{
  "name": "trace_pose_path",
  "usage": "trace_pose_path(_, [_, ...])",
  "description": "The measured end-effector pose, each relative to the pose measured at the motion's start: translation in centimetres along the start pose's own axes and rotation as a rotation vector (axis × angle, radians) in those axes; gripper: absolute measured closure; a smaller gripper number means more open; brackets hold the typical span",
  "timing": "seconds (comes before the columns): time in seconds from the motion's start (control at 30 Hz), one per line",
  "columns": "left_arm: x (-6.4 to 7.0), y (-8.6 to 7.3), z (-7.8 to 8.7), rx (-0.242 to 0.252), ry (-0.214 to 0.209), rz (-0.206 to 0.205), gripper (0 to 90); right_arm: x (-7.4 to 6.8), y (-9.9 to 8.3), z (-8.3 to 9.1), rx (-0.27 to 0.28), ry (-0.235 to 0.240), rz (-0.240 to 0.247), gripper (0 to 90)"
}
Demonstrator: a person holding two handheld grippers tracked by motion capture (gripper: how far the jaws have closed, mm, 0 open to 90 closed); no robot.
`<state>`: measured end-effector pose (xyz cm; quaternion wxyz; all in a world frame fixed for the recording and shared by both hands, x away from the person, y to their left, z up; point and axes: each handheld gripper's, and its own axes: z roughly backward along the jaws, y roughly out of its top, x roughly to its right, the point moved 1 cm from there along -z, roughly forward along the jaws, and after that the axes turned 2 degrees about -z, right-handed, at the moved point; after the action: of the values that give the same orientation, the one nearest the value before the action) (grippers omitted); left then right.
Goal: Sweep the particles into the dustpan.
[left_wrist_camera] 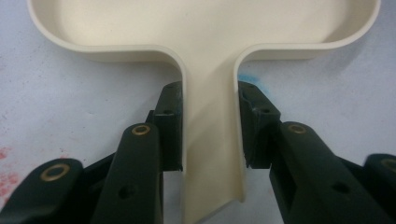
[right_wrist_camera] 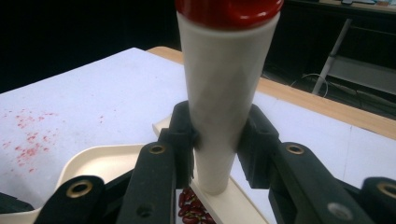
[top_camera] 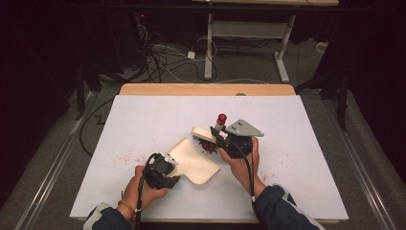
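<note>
A cream dustpan (top_camera: 194,162) lies on the white table cover, its open edge toward a small pile of dark red beans (top_camera: 209,146). My left gripper (top_camera: 171,163) is shut on the dustpan's handle (left_wrist_camera: 210,121), one jaw on each side of it. My right gripper (top_camera: 218,134) is shut on the brush's white handle (right_wrist_camera: 224,84), which stands upright with a red cap (top_camera: 221,117). The cream brush head (top_camera: 202,132) rests beside the beans (right_wrist_camera: 191,207), just past the dustpan's rim (right_wrist_camera: 93,161).
Faint red stains (top_camera: 125,156) speckle the white cover (top_camera: 287,124) left of the dustpan. A wooden table edge (top_camera: 206,89) runs along the far side. Beyond it, cables (top_camera: 160,60) and a white desk frame (top_camera: 209,48) stand on the dark floor.
</note>
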<state>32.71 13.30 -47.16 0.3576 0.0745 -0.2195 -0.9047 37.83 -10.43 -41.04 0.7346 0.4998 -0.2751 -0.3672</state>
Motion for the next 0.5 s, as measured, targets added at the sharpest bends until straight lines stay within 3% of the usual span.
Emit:
trace_pose_path(0.13, [0.0,0.0,-0.3,-0.006,0.000,0.008,64.0,-0.8,-0.2,0.3,0.004,-0.001,0.000,69.9])
trace_pose_path(0.33, [0.3,0.4,-0.4,-0.010,0.001,0.016,63.9,-2.9,-0.4,1.1,0.006,0.061,0.017,69.9])
trace_pose_path(0.5, [0.5,0.7,-0.5,-0.016,0.008,0.023,63.9,-3.4,-0.2,1.6,0.010,0.094,0.018,70.0])
